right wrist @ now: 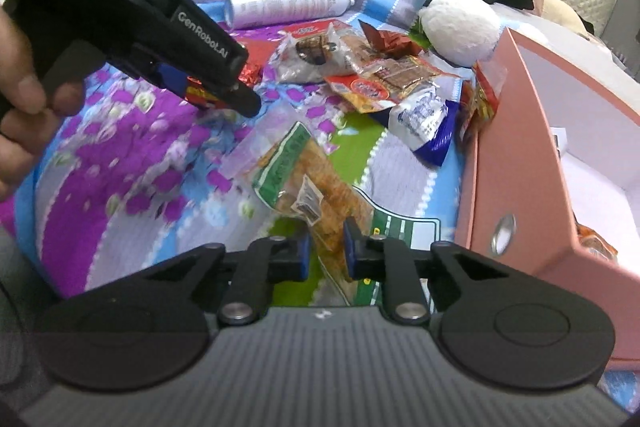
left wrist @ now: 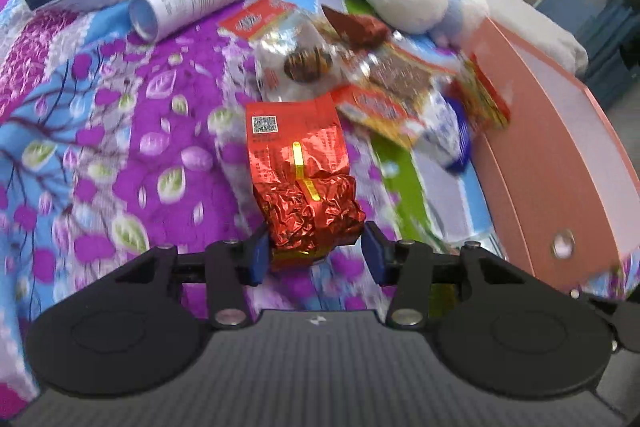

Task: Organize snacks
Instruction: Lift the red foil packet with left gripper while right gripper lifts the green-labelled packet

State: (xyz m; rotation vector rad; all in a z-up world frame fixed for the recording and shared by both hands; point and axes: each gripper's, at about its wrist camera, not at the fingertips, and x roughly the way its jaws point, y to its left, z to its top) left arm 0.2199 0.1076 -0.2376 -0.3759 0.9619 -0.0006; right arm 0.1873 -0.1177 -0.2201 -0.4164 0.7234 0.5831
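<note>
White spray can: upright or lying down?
Lying down. The can rests on its side on the bedspread, nozzle end pointing right in the right wrist view.

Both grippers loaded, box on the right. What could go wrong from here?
1. The left gripper pinches the red foil packet only at its crumpled end, so it may swing or slip.
2. The right gripper holds the green-edged clear snack bag by a thin end; it may slide out.
3. Either bag could catch the pink box wall.

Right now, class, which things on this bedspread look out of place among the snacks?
Two: a white spray can lying on its side and a plush toy sit beside the snack pile, though neither is food.
</note>
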